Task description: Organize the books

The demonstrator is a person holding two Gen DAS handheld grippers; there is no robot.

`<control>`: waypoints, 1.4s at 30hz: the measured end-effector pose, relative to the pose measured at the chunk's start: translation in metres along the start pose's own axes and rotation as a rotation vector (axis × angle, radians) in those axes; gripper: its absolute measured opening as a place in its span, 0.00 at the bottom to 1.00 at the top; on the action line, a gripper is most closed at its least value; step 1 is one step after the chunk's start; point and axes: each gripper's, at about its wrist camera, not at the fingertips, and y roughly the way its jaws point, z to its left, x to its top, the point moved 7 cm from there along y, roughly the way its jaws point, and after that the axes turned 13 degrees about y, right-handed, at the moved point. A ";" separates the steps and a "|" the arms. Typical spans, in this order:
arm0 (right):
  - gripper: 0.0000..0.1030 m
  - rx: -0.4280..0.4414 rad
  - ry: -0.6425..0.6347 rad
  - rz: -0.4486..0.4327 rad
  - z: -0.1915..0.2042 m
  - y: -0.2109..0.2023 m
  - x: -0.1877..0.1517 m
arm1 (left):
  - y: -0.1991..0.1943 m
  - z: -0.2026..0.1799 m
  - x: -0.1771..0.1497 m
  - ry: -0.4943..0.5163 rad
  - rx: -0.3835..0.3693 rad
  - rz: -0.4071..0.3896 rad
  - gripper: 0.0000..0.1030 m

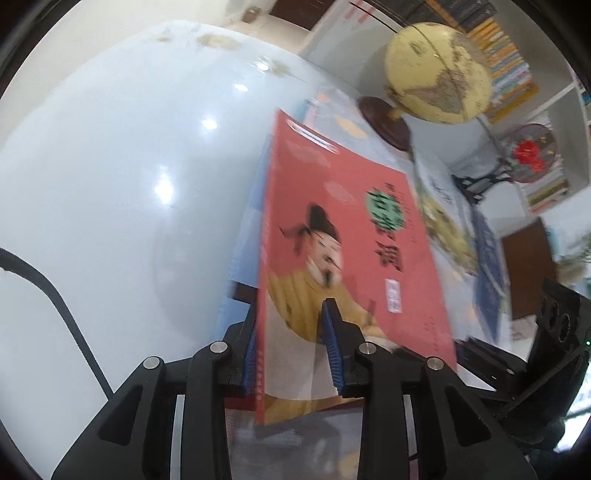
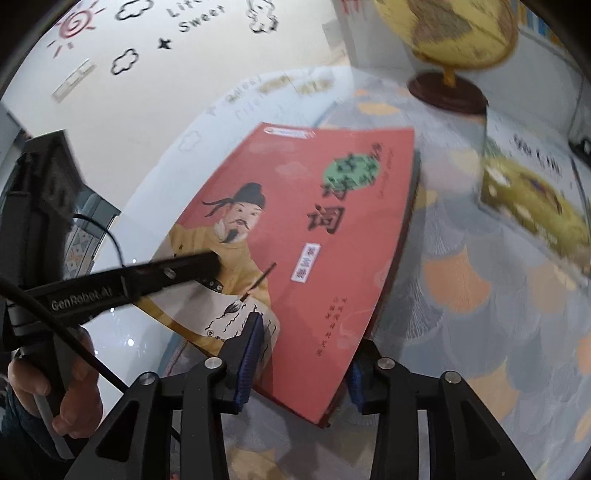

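Between both grippers, left gripper (image 1: 291, 343) and right gripper (image 2: 306, 363), jaws loosely straddling red poetry book (image 2: 295, 229), not visibly clamped; could slip toward six o'clock.

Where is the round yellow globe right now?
The globe stands on its dark round base at the top right of both views, on the patterned tablecloth just beyond the red book, in front of the bookshelves.

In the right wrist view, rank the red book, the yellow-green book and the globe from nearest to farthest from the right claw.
1. Red book: between the right claw fingers, centre.
2. Yellow-green book: right side, farther back.
3. Globe: top right, beyond both.
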 end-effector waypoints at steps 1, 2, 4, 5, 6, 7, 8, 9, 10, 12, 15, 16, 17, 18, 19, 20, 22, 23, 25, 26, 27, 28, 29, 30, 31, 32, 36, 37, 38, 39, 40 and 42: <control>0.38 0.003 0.012 0.006 -0.002 -0.001 -0.003 | -0.002 0.005 0.001 -0.006 0.027 -0.003 0.27; 0.38 0.005 0.023 0.004 -0.005 -0.001 -0.004 | -0.006 0.014 0.000 -0.023 0.075 0.002 0.28; 0.38 0.011 0.034 0.009 -0.010 -0.005 -0.007 | -0.010 0.028 -0.003 -0.042 0.152 0.020 0.27; 0.38 0.012 0.035 0.014 -0.011 -0.006 -0.008 | -0.012 0.031 -0.005 -0.048 0.162 0.023 0.27; 0.39 0.011 0.034 0.024 -0.012 -0.007 -0.011 | -0.014 0.034 -0.008 -0.055 0.163 0.024 0.27; 0.39 0.012 0.029 0.035 -0.014 -0.006 -0.013 | -0.016 0.037 -0.011 -0.062 0.163 0.026 0.27; 0.39 0.014 0.020 0.046 -0.014 -0.006 -0.018 | -0.020 0.039 -0.016 -0.070 0.169 0.027 0.27; 0.39 0.011 0.011 0.050 -0.015 -0.007 -0.022 | -0.022 0.040 -0.019 -0.075 0.173 0.027 0.27; 0.39 0.000 0.000 0.052 -0.016 -0.008 -0.026 | -0.025 0.040 -0.024 -0.081 0.177 0.027 0.27; 0.39 -0.027 -0.029 0.048 -0.017 -0.013 -0.036 | -0.032 0.036 -0.031 -0.093 0.181 0.019 0.27; 0.39 -0.027 -0.055 0.042 -0.019 -0.024 -0.046 | -0.044 0.022 -0.045 -0.105 0.199 0.002 0.27; 0.39 -0.030 -0.064 0.039 -0.021 -0.029 -0.050 | -0.047 0.016 -0.050 -0.104 0.203 -0.005 0.27; 0.39 -0.036 -0.072 0.035 -0.024 -0.034 -0.054 | -0.052 0.006 -0.054 -0.103 0.208 -0.016 0.27; 0.39 -0.043 -0.078 0.032 -0.028 -0.041 -0.059 | -0.057 -0.003 -0.061 -0.099 0.211 -0.024 0.27; 0.39 -0.047 -0.081 0.029 -0.033 -0.047 -0.063 | -0.061 -0.011 -0.067 -0.095 0.211 -0.029 0.27; 0.39 -0.050 -0.081 0.023 -0.039 -0.054 -0.068 | -0.065 -0.024 -0.075 -0.088 0.209 -0.034 0.27; 0.40 -0.056 -0.076 0.007 -0.053 -0.073 -0.079 | -0.070 -0.044 -0.087 -0.078 0.207 -0.038 0.27; 0.42 -0.057 -0.070 -0.006 -0.063 -0.086 -0.085 | -0.071 -0.057 -0.093 -0.071 0.206 -0.039 0.27; 0.49 -0.059 -0.058 -0.038 -0.079 -0.107 -0.091 | -0.075 -0.083 -0.101 -0.056 0.203 -0.046 0.27; 0.50 -0.058 -0.047 -0.069 -0.092 -0.125 -0.098 | -0.077 -0.101 -0.106 -0.046 0.196 -0.053 0.27; 0.50 -0.056 -0.039 -0.088 -0.100 -0.137 -0.100 | -0.078 -0.116 -0.108 -0.036 0.187 -0.059 0.27; 0.50 -0.053 -0.028 -0.111 -0.112 -0.153 -0.106 | -0.078 -0.136 -0.110 -0.017 0.174 -0.063 0.27; 0.50 -0.054 -0.018 -0.127 -0.122 -0.165 -0.110 | -0.077 -0.153 -0.112 0.004 0.166 -0.065 0.27; 0.50 -0.057 0.004 -0.152 -0.139 -0.184 -0.118 | -0.076 -0.172 -0.113 0.029 0.159 -0.065 0.27; 0.51 -0.057 0.020 -0.167 -0.148 -0.196 -0.123 | -0.075 -0.190 -0.115 0.054 0.155 -0.065 0.27; 0.51 -0.051 0.053 -0.189 -0.166 -0.213 -0.132 | -0.074 -0.211 -0.117 0.084 0.146 -0.067 0.27; 0.51 -0.029 0.163 -0.260 -0.219 -0.265 -0.160 | -0.066 -0.295 -0.134 0.180 0.083 -0.070 0.29; 0.51 -0.035 0.187 -0.276 -0.235 -0.279 -0.169 | -0.062 -0.317 -0.141 0.207 0.065 -0.063 0.29; 0.51 -0.040 0.201 -0.288 -0.245 -0.288 -0.175 | -0.058 -0.329 -0.143 0.223 0.056 -0.057 0.29; 0.51 -0.048 0.220 -0.306 -0.259 -0.300 -0.184 | -0.054 -0.348 -0.149 0.249 0.048 -0.048 0.29; 0.52 -0.059 0.242 -0.328 -0.273 -0.311 -0.191 | -0.049 -0.364 -0.154 0.274 0.043 -0.036 0.29; 0.56 -0.068 0.292 -0.354 -0.298 -0.326 -0.205 | -0.042 -0.389 -0.164 0.316 0.035 -0.007 0.29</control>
